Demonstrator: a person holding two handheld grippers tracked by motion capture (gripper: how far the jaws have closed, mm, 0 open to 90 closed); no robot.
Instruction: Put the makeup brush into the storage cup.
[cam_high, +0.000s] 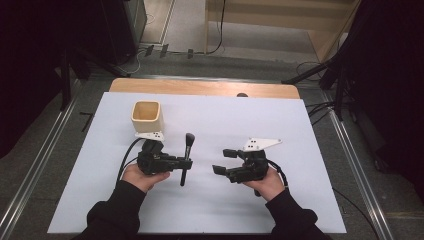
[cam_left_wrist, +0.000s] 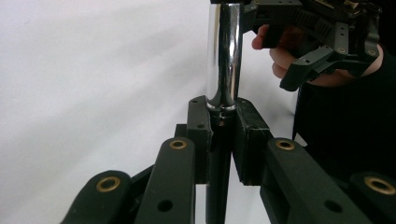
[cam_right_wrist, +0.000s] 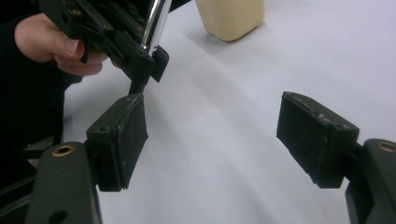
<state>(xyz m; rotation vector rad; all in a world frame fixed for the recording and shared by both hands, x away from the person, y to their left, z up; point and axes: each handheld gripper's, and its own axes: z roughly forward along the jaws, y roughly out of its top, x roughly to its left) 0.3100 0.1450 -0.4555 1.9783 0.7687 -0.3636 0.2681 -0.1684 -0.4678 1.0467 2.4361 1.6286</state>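
A makeup brush (cam_high: 186, 156) with a black handle, chrome ferrule and dark bristles is held above the white table. My left gripper (cam_high: 184, 164) is shut on its handle just below the chrome ferrule (cam_left_wrist: 224, 51), the bristle end pointing away from the person. My right gripper (cam_high: 224, 161) stands open to the right of the brush, with nothing between its pads (cam_right_wrist: 119, 140). In the right gripper view the left gripper (cam_right_wrist: 140, 58) and the brush's chrome ferrule (cam_right_wrist: 154, 23) show at the upper left. A cream square cup (cam_high: 147, 117) stands upright behind the left gripper.
A white sheet (cam_high: 280, 200) covers the table, with a wooden edge (cam_high: 200, 87) at the far side. The cream cup (cam_right_wrist: 231, 16) shows at the top of the right gripper view. Dark stands and cables lie on the floor around the table.
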